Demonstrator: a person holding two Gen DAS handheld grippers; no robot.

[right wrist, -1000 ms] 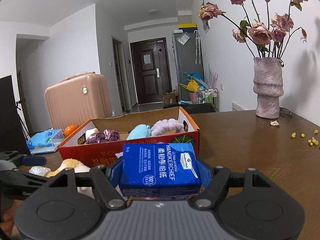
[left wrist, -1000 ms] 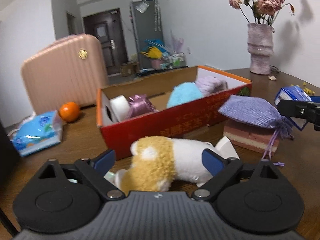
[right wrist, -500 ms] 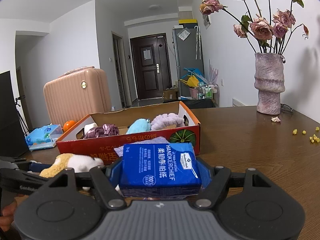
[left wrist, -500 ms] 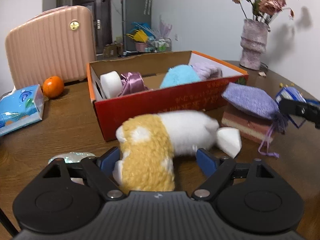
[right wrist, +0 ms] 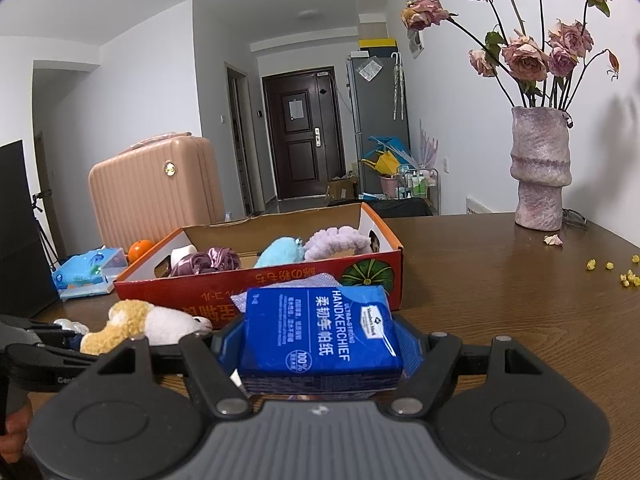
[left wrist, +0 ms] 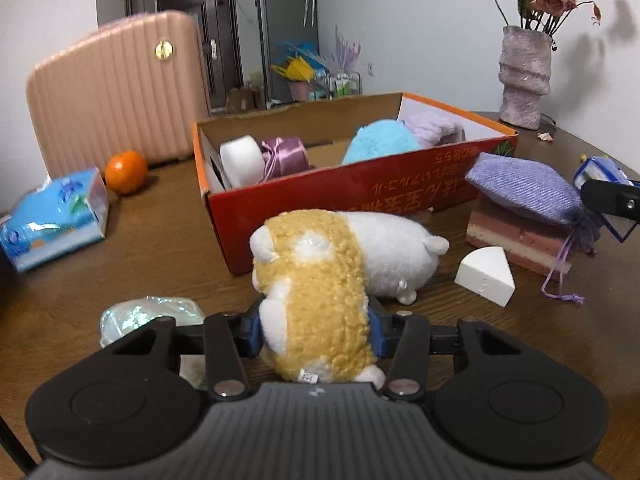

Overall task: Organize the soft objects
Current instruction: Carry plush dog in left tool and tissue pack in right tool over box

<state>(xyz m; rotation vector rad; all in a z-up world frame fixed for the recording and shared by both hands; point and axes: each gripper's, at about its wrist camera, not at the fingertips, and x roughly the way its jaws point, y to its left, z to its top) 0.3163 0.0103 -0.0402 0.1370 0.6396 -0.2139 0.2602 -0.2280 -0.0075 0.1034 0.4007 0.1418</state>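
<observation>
The left hand-held gripper (left wrist: 316, 326) has just closed its jaws on the plush toy (left wrist: 320, 280), lying on the desk (left wrist: 160, 240) at 6 o'clock of the box (left wrist: 360, 188); lifting comes next. The right hand-held gripper (right wrist: 320, 344) clamps a handkerchief pack (right wrist: 320, 332).

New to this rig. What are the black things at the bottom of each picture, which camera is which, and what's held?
No robot here: a person holds a pair of hand tongs in each hand, with a fisheye camera on each looking along its fingers. The black shapes at the bottom are the tongs themselves.

Left wrist view: the left tongs have just closed on a yellow-and-white plush toy lying on the brown table, pads pressing its sides.

Right wrist view: the right tongs grip a blue handkerchief pack.

Behind stands a red cardboard box already holding soft things. Beside it: a purple pouch on a striped sponge, a white wedge, a tissue pack and an orange.
</observation>
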